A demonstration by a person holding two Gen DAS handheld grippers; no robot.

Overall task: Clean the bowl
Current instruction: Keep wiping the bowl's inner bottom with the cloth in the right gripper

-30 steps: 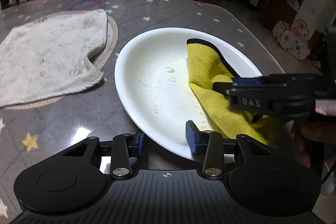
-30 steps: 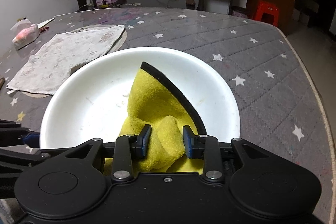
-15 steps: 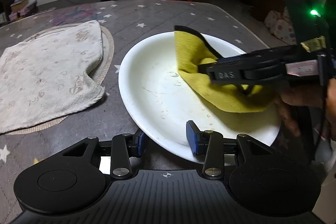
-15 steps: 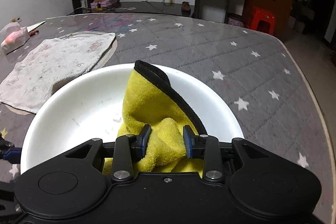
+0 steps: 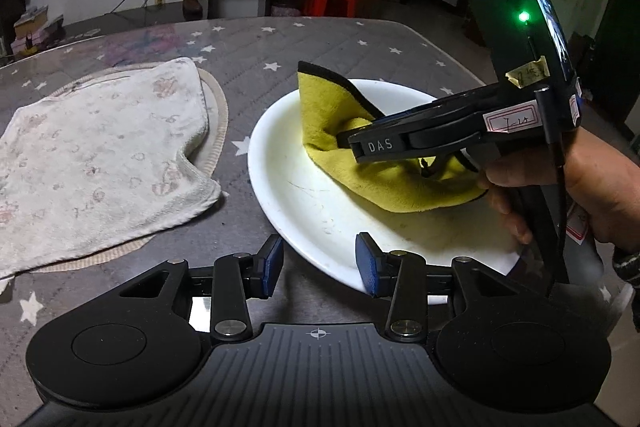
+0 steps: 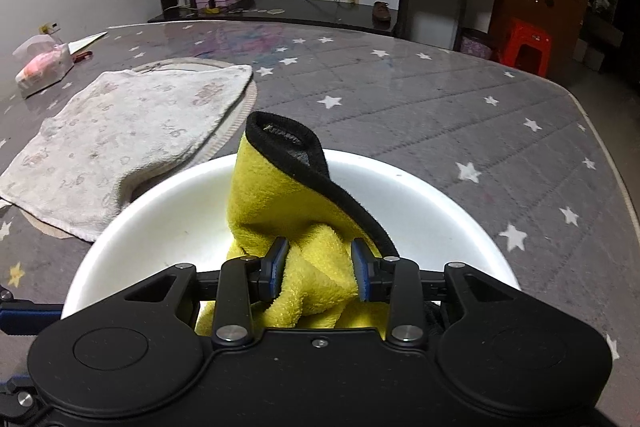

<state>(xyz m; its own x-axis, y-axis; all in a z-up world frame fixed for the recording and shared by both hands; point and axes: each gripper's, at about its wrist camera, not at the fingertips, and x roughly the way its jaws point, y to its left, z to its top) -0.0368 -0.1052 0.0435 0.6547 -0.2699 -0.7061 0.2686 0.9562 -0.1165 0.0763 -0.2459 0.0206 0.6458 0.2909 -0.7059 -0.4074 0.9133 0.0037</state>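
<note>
A white bowl (image 5: 320, 195) sits on the grey star-patterned table. My left gripper (image 5: 320, 263) has the bowl's near rim between its blue pads, one outside and one inside the wall, and grips it. Inside the bowl lies a yellow cloth (image 5: 332, 115) with black trim, one corner standing up. In the right wrist view my right gripper (image 6: 320, 267) is shut on a bunch of the yellow cloth (image 6: 280, 195) over the bowl (image 6: 180, 219); its jaws are opening slightly, with cloth still filling the gap. A hand (image 5: 580, 187) holds that gripper (image 5: 344, 143).
A worn white towel (image 5: 100, 155) lies on a round mat left of the bowl. A pink packet (image 6: 44, 63) sits at the table's far left. The table edge (image 6: 608, 155) curves along the right. A red stool and cabinets stand beyond the table.
The right gripper has dragged the yellow cloth across the bowl and lifted it, so its black-edged corner now stands up. The left gripper has kept its hold on the rim and rolled a little.
</note>
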